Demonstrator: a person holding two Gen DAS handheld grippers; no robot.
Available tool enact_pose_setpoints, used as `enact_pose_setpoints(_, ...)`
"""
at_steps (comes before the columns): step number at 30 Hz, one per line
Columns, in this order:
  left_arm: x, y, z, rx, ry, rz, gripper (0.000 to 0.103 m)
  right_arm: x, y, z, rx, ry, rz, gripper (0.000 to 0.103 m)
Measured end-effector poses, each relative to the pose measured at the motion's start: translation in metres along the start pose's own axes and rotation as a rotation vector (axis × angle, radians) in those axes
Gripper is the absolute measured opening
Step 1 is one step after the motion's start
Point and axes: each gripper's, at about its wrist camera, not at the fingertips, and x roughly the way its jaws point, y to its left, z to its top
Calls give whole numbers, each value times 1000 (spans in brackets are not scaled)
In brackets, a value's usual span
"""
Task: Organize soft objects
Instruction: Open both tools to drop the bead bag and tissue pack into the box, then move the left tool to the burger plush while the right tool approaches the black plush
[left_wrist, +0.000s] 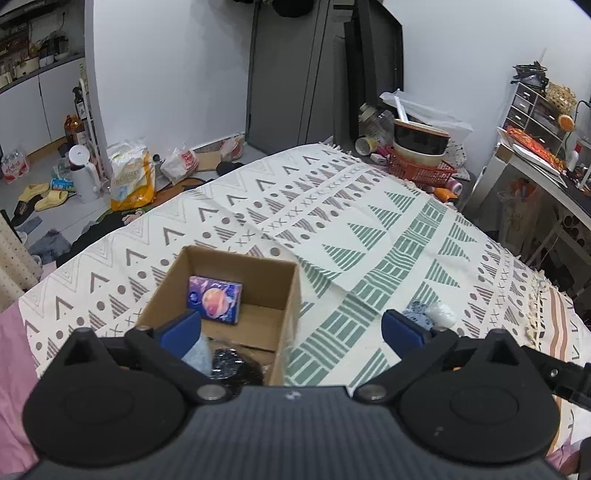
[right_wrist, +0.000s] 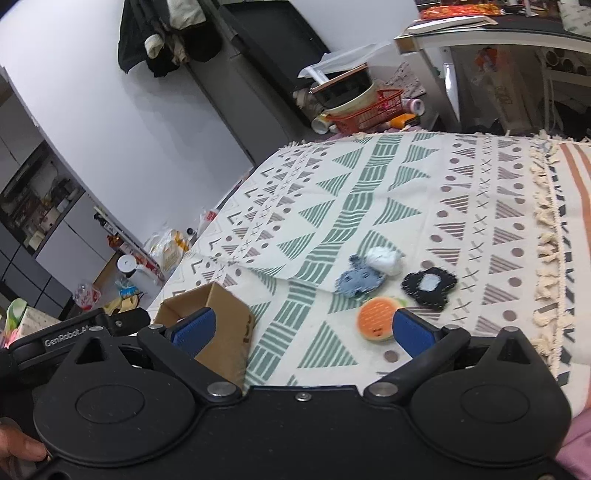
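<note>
An open cardboard box (left_wrist: 288, 295) sits on the patterned cloth; it also shows in the right wrist view (right_wrist: 225, 325). Inside lie a purple tissue pack (left_wrist: 216, 300), a pale blue soft item (left_wrist: 197, 356) and a dark shiny item (left_wrist: 231, 367). My left gripper (left_wrist: 291, 330) is open and empty, its left finger over the box. My right gripper (right_wrist: 303, 330) is open and empty above the cloth. On the cloth lie an orange burger plush (right_wrist: 375, 319), a blue denim piece (right_wrist: 358, 280), a white fluffy ball (right_wrist: 384, 260) and a black flower patch (right_wrist: 428, 284). The denim and ball show in the left wrist view (left_wrist: 430, 314).
The cloth (left_wrist: 332, 221) covers a bed. A red basket (left_wrist: 421, 168) with bowls stands at its far corner. A desk (left_wrist: 546, 166) is on the right. Bags, a kettle and slippers clutter the floor (left_wrist: 74, 192) at left.
</note>
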Motion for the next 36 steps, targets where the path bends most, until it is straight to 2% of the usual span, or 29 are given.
enact_pose_setpoints(8, -2, -22, -3, 17, -11, -44, 103, -7, -31, 12, 26, -29, -1, 103)
enact_pose_setpoints(11, -2, -27, -3, 12, -20, -34, 103, -8, -36, 15, 15, -48, 3, 103)
enact_pose_setpoints(18, 3, -41, -3, 38, -6, -64, 103, 5, -56, 13, 34, -65, 15, 103)
enact_pose_setpoints(24, 21, -52, -9, 53, 37, -33, 103, 19, -73, 8, 33, -80, -4, 103)
enact_pose_setpoints(29, 37, -56, -14, 61, 47, -27, 103, 26, -94, 16, 136, -76, 4, 103)
enact_pose_setpoints(36, 59, -67, -22, 38, 66, -82, 102, 41, -114, 15, 260, -21, 45, 101)
